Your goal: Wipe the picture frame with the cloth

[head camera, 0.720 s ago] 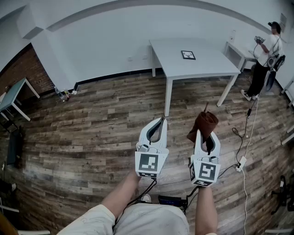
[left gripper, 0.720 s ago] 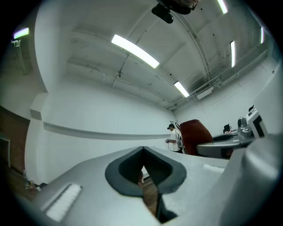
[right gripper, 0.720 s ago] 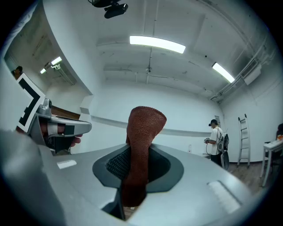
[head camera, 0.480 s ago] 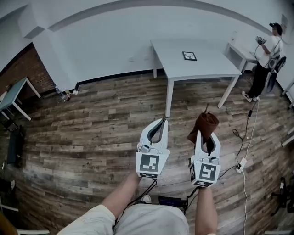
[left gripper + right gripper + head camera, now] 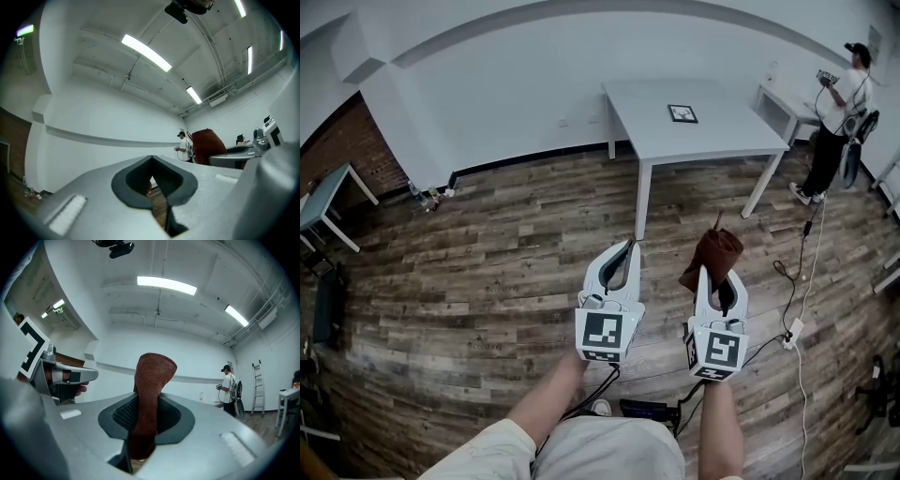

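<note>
A small dark picture frame (image 5: 682, 113) lies flat on a white table (image 5: 741, 141) across the room. A rust-brown cloth (image 5: 713, 258) sticks up out of my right gripper (image 5: 710, 275), which is shut on it; in the right gripper view the cloth (image 5: 149, 399) rises between the jaws. My left gripper (image 5: 623, 259) is held beside it over the wooden floor, jaws closed with nothing between them. In the left gripper view the cloth (image 5: 207, 146) shows at the right. Both grippers are well short of the table.
A person (image 5: 834, 112) stands at the far right by another white desk (image 5: 786, 105). A cable and power strip (image 5: 793, 330) lie on the floor at the right. A teal table (image 5: 323, 202) stands at the left near a brick wall.
The view has shifted slightly. Both grippers and the cloth hold the same pose.
</note>
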Available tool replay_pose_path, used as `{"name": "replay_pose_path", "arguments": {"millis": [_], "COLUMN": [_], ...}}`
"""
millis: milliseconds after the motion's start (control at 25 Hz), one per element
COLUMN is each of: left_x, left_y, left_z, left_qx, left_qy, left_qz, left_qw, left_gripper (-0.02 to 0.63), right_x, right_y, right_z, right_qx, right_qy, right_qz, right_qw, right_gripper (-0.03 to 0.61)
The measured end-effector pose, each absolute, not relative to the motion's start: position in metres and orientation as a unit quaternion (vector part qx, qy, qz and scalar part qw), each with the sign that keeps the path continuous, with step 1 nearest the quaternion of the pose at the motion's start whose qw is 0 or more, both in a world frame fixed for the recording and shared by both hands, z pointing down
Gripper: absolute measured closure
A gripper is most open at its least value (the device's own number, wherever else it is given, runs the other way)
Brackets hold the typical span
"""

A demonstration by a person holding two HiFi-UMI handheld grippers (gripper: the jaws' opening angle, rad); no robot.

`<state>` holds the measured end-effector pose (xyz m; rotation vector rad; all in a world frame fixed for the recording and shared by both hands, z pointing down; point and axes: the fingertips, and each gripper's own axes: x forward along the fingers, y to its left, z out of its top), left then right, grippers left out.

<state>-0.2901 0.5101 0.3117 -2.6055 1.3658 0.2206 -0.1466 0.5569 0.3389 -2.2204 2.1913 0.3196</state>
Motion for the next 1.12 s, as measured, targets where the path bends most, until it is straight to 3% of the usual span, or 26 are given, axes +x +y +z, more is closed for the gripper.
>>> {"name": "replay_pose_path", "arguments": {"millis": [640, 1120], "left_x": [-0.289, -0.157], "left_y": [0.437, 0.258], "left_z": [0.328, 0.329], "left_qx": [-0.889, -0.877], "left_qy": [0.444, 0.466], "left_qz": [0.061, 0.081], "left_qw": [0.093, 0.082], "left_gripper": [0.614, 0.614], "right_x": [-0.14, -0.002], "right_y": [0.484, 0.301], "right_z": [0.36, 0.369], "right_qx": [-0.725, -0.711], "right_qy": [0.684, 0.699], "right_qz": [0.084, 0.069], "right_qw": [-0.005, -0.014], "right_gripper": [0.472, 0.472]}}
